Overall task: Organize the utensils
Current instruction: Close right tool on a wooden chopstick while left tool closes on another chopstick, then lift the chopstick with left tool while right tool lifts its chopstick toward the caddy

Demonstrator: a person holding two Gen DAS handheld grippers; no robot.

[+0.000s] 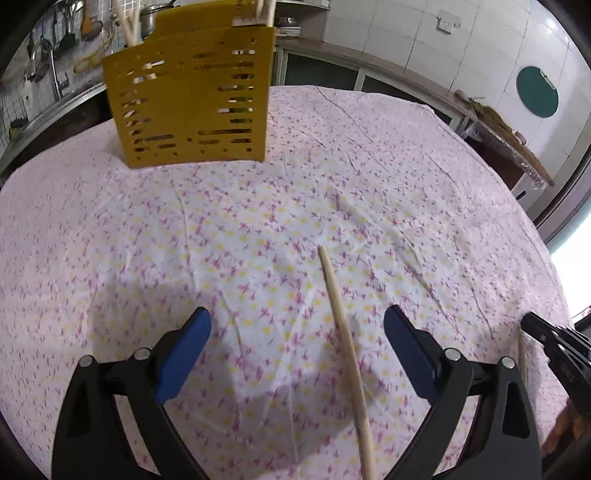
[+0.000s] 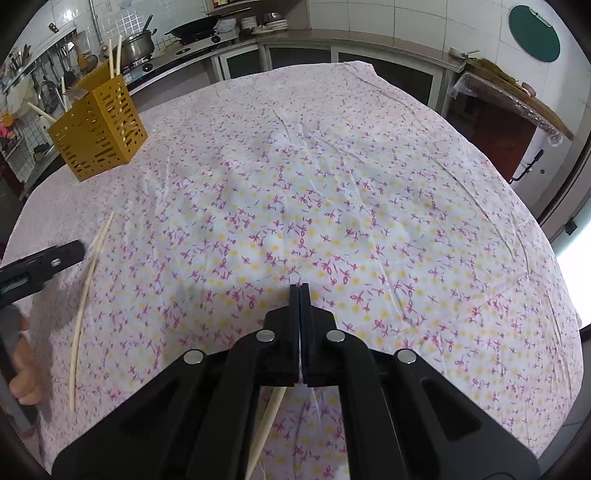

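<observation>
Wooden chopstick [image 1: 347,354] lies on the floral table [image 1: 258,229] between my wide-open left tongs [image 1: 297,332], nearer the right pad, untouched; the yellow holder [image 1: 188,107] stands well beyond. From the right wrist, my right tongs [image 2: 299,291] are clamped together, a second chopstick [image 2: 267,424] pinched beneath them

Readable text: none in either view.
Yellow utensil holder [image 2: 98,134]: slotted walls only, no lettering or brand.
Tablecloth [image 2: 332,206]: printed with pink flowers and yellow dots, no words.
Green round board [image 2: 534,31] on the wall: plain, no marking that can be read.
</observation>
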